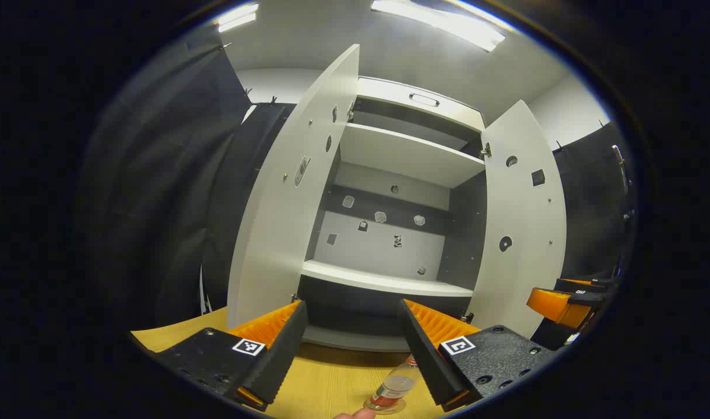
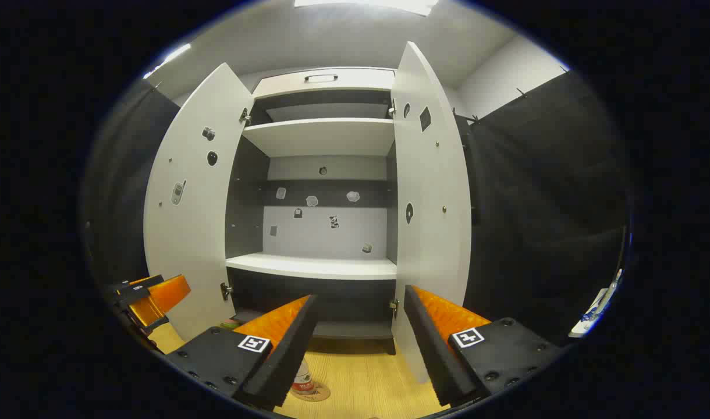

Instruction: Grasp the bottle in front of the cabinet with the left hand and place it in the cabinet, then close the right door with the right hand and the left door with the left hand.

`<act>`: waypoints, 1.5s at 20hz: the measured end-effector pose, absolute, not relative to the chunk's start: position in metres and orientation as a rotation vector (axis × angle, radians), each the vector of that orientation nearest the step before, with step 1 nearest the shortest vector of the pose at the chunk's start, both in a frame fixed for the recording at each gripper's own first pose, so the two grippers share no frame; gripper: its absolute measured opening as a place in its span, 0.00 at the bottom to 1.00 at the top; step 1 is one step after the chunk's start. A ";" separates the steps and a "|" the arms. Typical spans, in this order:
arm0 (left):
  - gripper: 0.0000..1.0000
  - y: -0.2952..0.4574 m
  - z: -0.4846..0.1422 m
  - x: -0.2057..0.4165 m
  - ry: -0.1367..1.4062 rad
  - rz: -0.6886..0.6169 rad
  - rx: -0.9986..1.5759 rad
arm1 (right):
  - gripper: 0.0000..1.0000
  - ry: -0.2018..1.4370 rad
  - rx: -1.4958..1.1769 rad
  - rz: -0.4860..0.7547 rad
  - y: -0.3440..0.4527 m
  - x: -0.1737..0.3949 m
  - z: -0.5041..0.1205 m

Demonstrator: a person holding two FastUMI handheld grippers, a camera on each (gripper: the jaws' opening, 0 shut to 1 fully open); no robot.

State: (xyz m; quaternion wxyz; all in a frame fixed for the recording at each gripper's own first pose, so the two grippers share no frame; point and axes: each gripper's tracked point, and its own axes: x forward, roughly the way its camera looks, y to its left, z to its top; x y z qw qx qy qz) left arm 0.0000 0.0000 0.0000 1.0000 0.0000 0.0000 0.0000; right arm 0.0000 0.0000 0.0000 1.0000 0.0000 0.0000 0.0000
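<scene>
Both grippers are hovering low over the wooden table (image 1: 326,384), each with its two fingers spread wide and holding nothing. From the left gripper view, the left gripper (image 1: 352,349) is pointing at the foot of the cabinet (image 1: 390,157); from the right gripper view, the right gripper (image 2: 358,343) is facing the same opening, and the left one is showing far off at the left edge.

Behind them the cabinet is standing with both doors swung open. Its left door (image 1: 273,233) and right door (image 1: 521,233) are angling outward in the left gripper view. Inside, the upper shelf (image 1: 407,154) and the middle shelf (image 1: 384,282) are lying bare, and the bottom compartment looks dark, with nothing that can be made out in it. Small stickers or fittings are dotting the back panel; they are too small to tell apart.

Smallest is the bottle (image 1: 397,384), a clear one with a red label, standing upright on a round coaster (image 1: 384,406) on the table in front of the cabinet. It is sitting just beside the left gripper's right finger, not between the fingers. In the right gripper view the bottle (image 2: 302,381) is peeking out beside that gripper's left finger.
</scene>
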 end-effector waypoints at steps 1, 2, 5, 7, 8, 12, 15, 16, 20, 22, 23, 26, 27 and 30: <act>0.95 0.000 0.000 0.001 0.000 0.000 0.001 | 0.97 0.002 0.001 0.002 0.001 0.000 -0.001; 0.95 0.001 0.000 0.001 0.000 0.002 0.002 | 0.97 0.003 0.002 0.004 0.001 0.000 -0.001; 0.92 0.000 0.000 0.001 0.002 0.003 0.002 | 0.97 0.005 0.002 0.007 0.003 0.002 -0.002; 0.94 0.000 0.000 0.002 0.003 0.003 0.003 | 0.97 0.005 0.001 0.007 0.003 0.003 -0.002; 0.95 0.000 0.000 0.002 0.003 0.003 0.003 | 0.97 0.005 0.001 0.008 0.003 0.003 -0.001; 0.94 0.000 0.000 0.003 0.000 0.003 0.008 | 0.97 0.003 0.001 0.011 0.004 0.006 -0.002; 0.94 0.001 0.000 0.004 0.000 0.007 0.011 | 0.97 0.003 0.003 0.013 0.004 0.006 -0.001; 0.94 0.002 0.000 0.004 0.000 0.008 0.011 | 0.97 0.002 0.003 0.013 0.004 0.006 -0.001; 0.94 0.000 0.000 0.007 -0.001 0.005 0.006 | 0.97 0.015 0.011 0.008 0.003 0.009 -0.005; 0.94 -0.012 -0.002 0.011 -0.001 -0.042 -0.005 | 0.97 0.016 0.014 0.002 0.001 0.007 -0.004; 0.94 -0.027 -0.005 0.018 0.003 -0.082 -0.017 | 0.97 0.013 0.009 -0.006 -0.001 0.005 -0.003; 0.94 -0.069 -0.024 0.038 0.036 -0.188 -0.052 | 0.97 0.004 -0.015 -0.045 -0.016 -0.002 0.002; 0.94 -0.080 -0.034 0.044 0.052 -0.210 -0.065 | 0.97 0.007 -0.024 -0.061 -0.022 -0.006 0.001; 0.95 -0.103 -0.077 0.060 0.120 -0.248 -0.092 | 0.97 0.023 -0.047 -0.117 -0.041 -0.016 -0.001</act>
